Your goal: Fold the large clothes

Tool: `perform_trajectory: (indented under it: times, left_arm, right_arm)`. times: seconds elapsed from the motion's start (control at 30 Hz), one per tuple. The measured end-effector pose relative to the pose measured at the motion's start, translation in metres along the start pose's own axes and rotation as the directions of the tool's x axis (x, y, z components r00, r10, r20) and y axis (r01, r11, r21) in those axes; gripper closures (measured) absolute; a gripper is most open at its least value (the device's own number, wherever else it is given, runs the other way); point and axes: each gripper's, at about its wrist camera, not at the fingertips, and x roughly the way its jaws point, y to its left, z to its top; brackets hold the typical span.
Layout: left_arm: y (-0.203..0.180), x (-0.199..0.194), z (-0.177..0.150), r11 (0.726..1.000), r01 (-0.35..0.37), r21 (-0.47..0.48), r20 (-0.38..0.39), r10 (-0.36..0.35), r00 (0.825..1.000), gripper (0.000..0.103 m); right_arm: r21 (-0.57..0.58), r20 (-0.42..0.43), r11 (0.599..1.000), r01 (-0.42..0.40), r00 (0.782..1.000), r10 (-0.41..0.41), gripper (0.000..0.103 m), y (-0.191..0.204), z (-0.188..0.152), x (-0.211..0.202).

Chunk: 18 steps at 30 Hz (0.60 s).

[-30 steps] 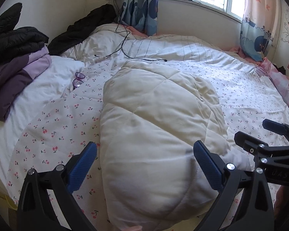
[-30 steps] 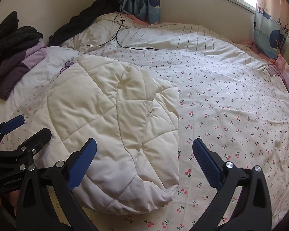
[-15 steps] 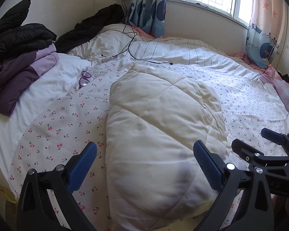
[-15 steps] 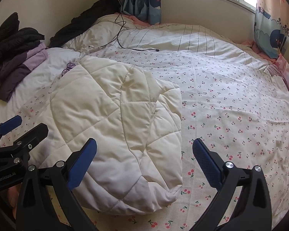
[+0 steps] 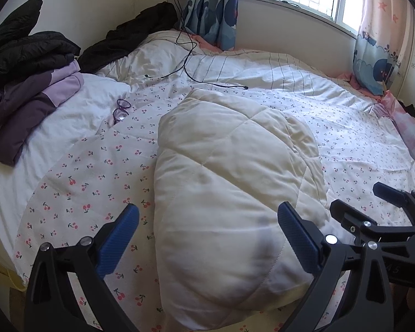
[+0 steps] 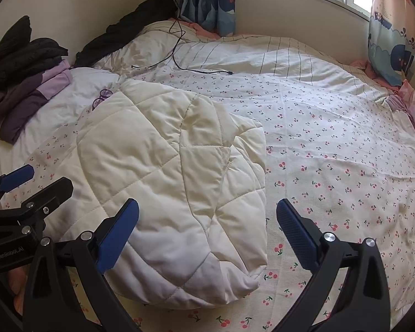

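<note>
A cream quilted padded coat [image 5: 229,182] [image 6: 168,182] lies folded into a thick bundle on the cherry-print bed sheet [image 5: 83,182] [image 6: 332,166], near the bed's front edge. My left gripper [image 5: 207,235] hangs open above the bundle's near end, holding nothing. Over the bundle's right edge my right gripper [image 6: 207,232] also stands open and empty. The right gripper [image 5: 384,215] shows at the right of the left wrist view, and the left gripper [image 6: 27,188] at the left of the right wrist view.
Purple and black clothes [image 5: 27,83] are piled at the left of the bed. Purple glasses [image 5: 121,110] lie on the sheet beside the coat. A black cable [image 5: 191,63] runs from a wall socket across the far bedding. Curtains [image 5: 213,5] and a window line the far wall.
Both grippers have pulled back and up from the coat, so the bundle looks smaller and farther. The coat itself has not moved, and both grippers stayed open.
</note>
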Motion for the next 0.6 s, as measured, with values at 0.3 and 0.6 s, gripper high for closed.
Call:
perform_trajectory:
  times: [0.3, 0.6]
  left_arm:
    - [0.0011, 0.0014, -0.0003, 1.000, -0.007, 0.002, -0.004, 0.007, 1.000, 0.007]
    - [0.0027, 0.0062, -0.0011, 1.000, -0.009, -0.003, -0.036, 0.009, 0.999, 0.007]
  right_arm:
    - [0.001, 0.000, 1.000, 0.002, 1.000, -0.002, 0.007, 0.0005, -0.0011, 0.0004]
    - [0.001, 0.002, 1.000, -0.003, 1.000, 0.003, 0.007, 0.0024, -0.0012, 0.0002]
